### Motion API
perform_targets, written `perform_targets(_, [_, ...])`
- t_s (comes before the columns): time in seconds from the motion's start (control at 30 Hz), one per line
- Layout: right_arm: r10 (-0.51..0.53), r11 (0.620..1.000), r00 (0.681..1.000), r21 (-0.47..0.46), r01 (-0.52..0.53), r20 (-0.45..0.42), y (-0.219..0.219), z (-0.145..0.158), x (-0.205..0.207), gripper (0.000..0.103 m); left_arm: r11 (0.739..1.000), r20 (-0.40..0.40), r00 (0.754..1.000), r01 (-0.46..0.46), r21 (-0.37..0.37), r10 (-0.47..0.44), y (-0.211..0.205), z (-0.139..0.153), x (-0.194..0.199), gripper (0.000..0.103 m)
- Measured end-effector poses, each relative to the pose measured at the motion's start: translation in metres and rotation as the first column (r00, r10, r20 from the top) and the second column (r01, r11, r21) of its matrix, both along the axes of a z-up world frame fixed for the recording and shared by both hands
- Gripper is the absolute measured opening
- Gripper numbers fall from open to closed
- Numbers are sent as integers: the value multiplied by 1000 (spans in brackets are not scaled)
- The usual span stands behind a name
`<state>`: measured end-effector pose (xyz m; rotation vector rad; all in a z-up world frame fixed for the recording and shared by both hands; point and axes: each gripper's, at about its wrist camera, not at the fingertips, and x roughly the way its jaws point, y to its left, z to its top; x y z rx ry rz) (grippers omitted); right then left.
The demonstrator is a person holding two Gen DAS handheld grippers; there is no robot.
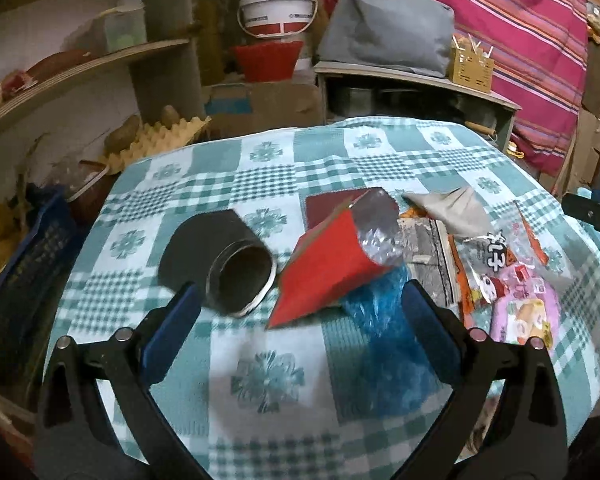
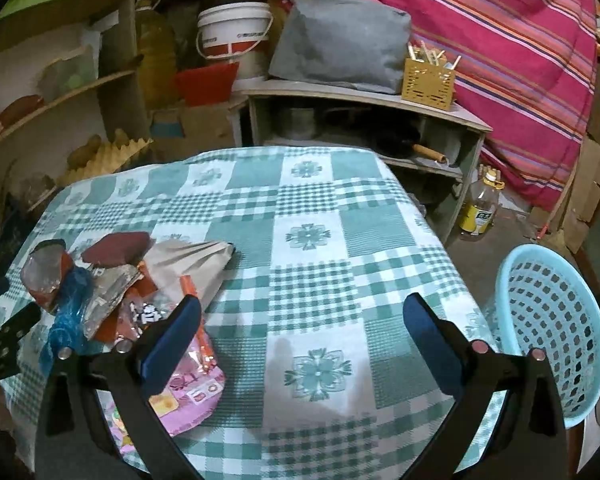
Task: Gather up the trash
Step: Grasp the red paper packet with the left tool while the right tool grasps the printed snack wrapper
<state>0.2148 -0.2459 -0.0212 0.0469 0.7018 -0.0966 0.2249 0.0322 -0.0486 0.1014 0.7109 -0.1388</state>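
Note:
A pile of trash lies on the green checked tablecloth (image 1: 260, 184): a red foil snack bag (image 1: 328, 268), a crumpled blue plastic wrapper (image 1: 388, 328), a grey paper bag (image 1: 456, 208), pink and orange wrappers (image 1: 516, 300), a dark red card (image 1: 328, 208). A black can (image 1: 220, 260) lies on its side left of them. My left gripper (image 1: 300, 312) is open, its fingers either side of the red bag and blue wrapper. My right gripper (image 2: 300, 320) is open and empty over bare cloth, the pile (image 2: 120, 300) at its left finger. A light blue basket (image 2: 548, 340) stands right of the table.
Wooden shelves (image 1: 80, 68) and a blue crate (image 1: 24, 264) stand left of the table. Behind it are a white bucket (image 1: 278, 10), a low cabinet (image 2: 360, 120) with a grey cushion, and a striped pink cloth (image 2: 500, 60). A plastic bottle (image 2: 480, 208) stands on the floor.

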Motion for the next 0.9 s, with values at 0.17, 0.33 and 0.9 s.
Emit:
perform_targets(0.17, [39,999,999,-2,-39,-9,10,-2,3,99,999,-25,999,35,-8,-35,-6,-4,15,49])
perform_targets(0.33, [91,996,995,0,-91,-41,20,-11,9,99,998,-25,999,34,-46,-35,-5,-3,18,20])
perform_targets(0.9, [246,969,958,31,-244,-144,55,-43,33,47,996,63,997,-30,-80,35,11,31,2,3])
